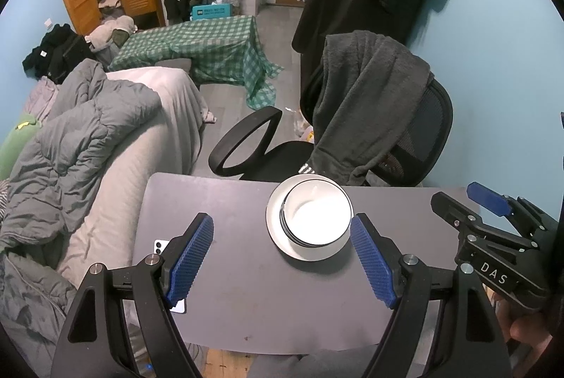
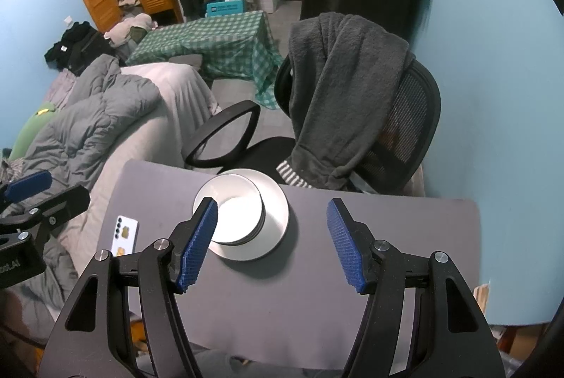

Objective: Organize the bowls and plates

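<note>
A stack of white bowls (image 1: pixel 317 216) (image 2: pixel 234 214) sits on a white plate (image 1: pixel 278 233) (image 2: pixel 275 219) near the far edge of the grey table (image 1: pixel 246 290) (image 2: pixel 387 254). My left gripper (image 1: pixel 282 254) hangs open above the table, its blue pads (image 1: pixel 192 258) wide apart; the bowls lie just ahead of its right pad. My right gripper (image 2: pixel 271 244) is open too, empty, with its left pad (image 2: pixel 197 240) in front of the bowls' near left side. The right gripper (image 1: pixel 493 230) also appears at the right edge of the left wrist view.
A white phone (image 2: pixel 125 233) (image 1: pixel 160 246) lies at the table's left side. Behind the table stands a black office chair (image 2: pixel 405 117) draped with a grey garment (image 1: pixel 366 103). A bed with grey bedding (image 1: pixel 88 145) lies to the left. Blue wall (image 2: pixel 493 96) on the right.
</note>
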`<state>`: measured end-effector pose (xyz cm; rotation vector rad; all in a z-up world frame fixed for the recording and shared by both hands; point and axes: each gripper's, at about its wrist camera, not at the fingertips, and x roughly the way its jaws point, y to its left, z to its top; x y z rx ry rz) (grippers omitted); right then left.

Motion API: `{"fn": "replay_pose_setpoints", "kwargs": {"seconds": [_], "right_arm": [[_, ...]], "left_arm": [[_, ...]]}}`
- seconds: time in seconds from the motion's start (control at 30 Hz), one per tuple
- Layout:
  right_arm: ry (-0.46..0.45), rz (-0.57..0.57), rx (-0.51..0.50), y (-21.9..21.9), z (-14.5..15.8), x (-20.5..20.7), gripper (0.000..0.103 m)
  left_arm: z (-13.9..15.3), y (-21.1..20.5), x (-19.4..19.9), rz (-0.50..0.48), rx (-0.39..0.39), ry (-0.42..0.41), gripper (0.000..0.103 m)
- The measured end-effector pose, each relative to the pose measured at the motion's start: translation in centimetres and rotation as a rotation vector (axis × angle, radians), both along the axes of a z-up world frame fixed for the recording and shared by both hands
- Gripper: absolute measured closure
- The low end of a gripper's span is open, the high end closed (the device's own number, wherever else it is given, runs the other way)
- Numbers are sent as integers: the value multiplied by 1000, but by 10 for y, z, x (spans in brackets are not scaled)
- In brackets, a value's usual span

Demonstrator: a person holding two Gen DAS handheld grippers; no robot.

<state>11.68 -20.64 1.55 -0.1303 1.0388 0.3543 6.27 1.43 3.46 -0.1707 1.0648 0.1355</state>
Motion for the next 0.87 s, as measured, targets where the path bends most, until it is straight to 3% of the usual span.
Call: {"fn": "replay_pose_setpoints", "kwargs": {"seconds": [0.87], "right_arm": [[3, 1, -1, 4, 0, -10, 40]], "left_arm": [[4, -5, -7, -2, 5, -8, 22]]}}
